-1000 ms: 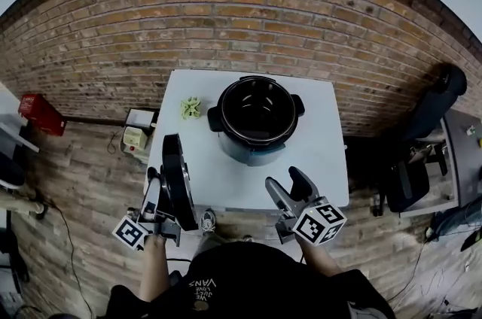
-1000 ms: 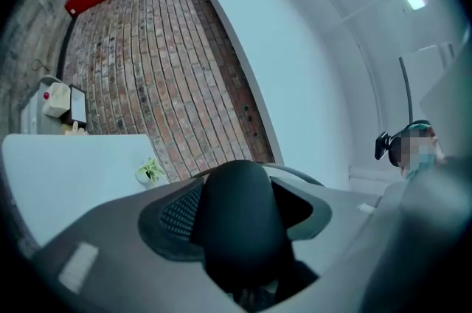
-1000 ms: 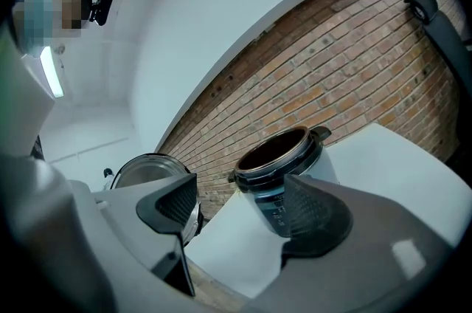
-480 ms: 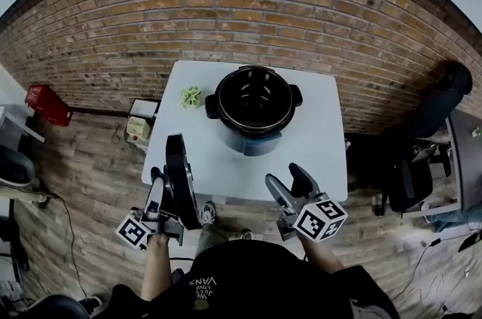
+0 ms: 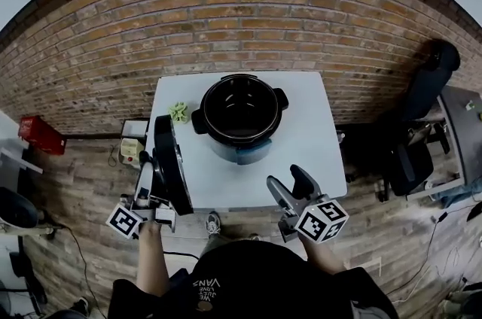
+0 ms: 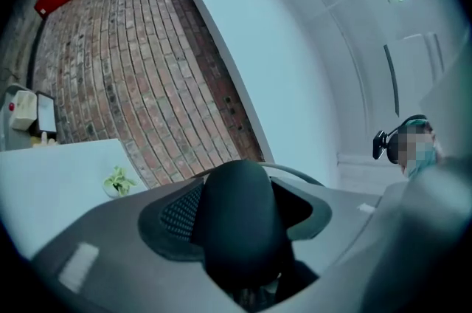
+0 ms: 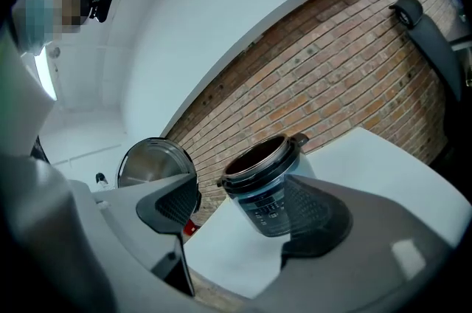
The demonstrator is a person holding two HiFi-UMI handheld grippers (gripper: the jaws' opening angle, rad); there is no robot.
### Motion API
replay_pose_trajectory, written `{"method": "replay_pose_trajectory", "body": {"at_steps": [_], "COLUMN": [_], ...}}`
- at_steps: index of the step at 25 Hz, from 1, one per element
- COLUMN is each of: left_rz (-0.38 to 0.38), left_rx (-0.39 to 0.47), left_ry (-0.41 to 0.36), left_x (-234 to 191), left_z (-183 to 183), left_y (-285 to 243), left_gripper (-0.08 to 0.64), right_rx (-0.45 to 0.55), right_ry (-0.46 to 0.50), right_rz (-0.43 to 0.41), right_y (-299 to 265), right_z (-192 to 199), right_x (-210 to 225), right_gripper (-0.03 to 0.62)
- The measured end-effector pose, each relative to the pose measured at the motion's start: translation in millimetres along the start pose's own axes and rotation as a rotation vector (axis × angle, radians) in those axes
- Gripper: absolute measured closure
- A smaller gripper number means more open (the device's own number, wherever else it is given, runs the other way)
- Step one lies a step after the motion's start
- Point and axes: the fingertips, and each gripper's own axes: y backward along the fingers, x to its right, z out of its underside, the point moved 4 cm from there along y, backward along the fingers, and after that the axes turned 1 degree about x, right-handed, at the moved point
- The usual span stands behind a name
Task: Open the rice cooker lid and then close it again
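Two things are staying hard to read. In the head view the lid (image 5: 170, 165) is standing on edge, so only its dark rim is showing. In the left gripper view the black knob (image 6: 240, 219) is filling the gap between the jaws and covering their pads. The inside of the pot is lying in shadow, and the person's forearms are running out of the head view at the bottom.

The left tongs (image 5: 153, 182) are clamping the lid by that knob and holding it over the left edge of the white desk (image 5: 309, 129). The rice cooker (image 5: 241, 114) is standing uncovered near the middle of the desk, ahead and to the right of the lid and clear of it. In the right gripper view the lid (image 7: 155, 165) is turning its shiny inner face toward the camera, left of the cooker (image 7: 267, 179).

The right tongs (image 5: 291, 186) are hanging at the near edge with jaws apart and nothing between them; one jaw is overlapping the cooker's front panel in their own view.

A small green plant (image 5: 178, 111) is sitting on the desk just left of the cooker. A brick wall (image 5: 241, 16) is rising behind, a red case (image 5: 38, 134) is lying on the floor at the left, and an office chair (image 5: 422, 152) is standing at the right.
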Motion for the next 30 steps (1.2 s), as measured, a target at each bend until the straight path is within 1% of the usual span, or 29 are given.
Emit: {"method": "replay_pose_trajectory", "body": {"at_steps": [2, 4, 6, 9, 11, 15, 17, 23, 27, 30], "left_rz": [0.031, 0.062, 0.084, 0.079, 0.105, 0.191, 0.24, 0.415, 0.48, 0.525], "left_rx": [-0.033, -0.092, -0.169, -0.293, -0.378, -0.542, -0.627, -0.862, -0.997, -1.07], "left_ry": [-0.028, -0.081, -0.158, -0.313, -0.365, -0.46, -0.495, -0.631, -0.672, -0.708], "left_x": [-1.4, -1.6, -3.8, -14.8, -17.0, -13.1, -11.4, -5.2, -3.7, -2.0], "left_z": [-9.4, -16.4, -21.9, -28.9, -24.9, -8.4, 2.3, 45.9, 80.7, 102.8], "left_y": [-25.0, -53.4, -83.3, -126.2, -152.9, -202.8, -225.8, -274.9, -292.5, -300.6], "left_gripper": [0.282, 0.282, 0.282, 0.282, 0.282, 0.282, 0.282, 0.282, 0.282, 0.282], "right_rx": [0.027, 0.058, 0.09, 0.131, 0.151, 0.197, 0.226, 0.298, 0.337, 0.367], "right_ry": [-0.01, -0.018, -0.027, -0.044, -0.05, -0.061, -0.073, -0.099, -0.121, -0.138], "right_rz": [0.028, 0.06, 0.096, 0.156, 0.193, 0.268, 0.312, 0.427, 0.481, 0.521], "right_y": [-0.2, -0.2, 0.1, 1.5, 3.0, 7.4, 10.7, 21.6, 28.1, 35.1], "right_z": [-2.8, -6.0, -7.7, -6.4, -4.3, -2.0, 1.2, 10.7, 16.7, 24.3], "right_x": [1.1, 1.8, 2.6, 3.8, 4.6, 5.8, 4.4, 4.0, -0.3, -1.4], "right_gripper": [0.23, 0.23, 0.23, 0.23, 0.23, 0.231, 0.232, 0.232, 0.232, 0.232]}}
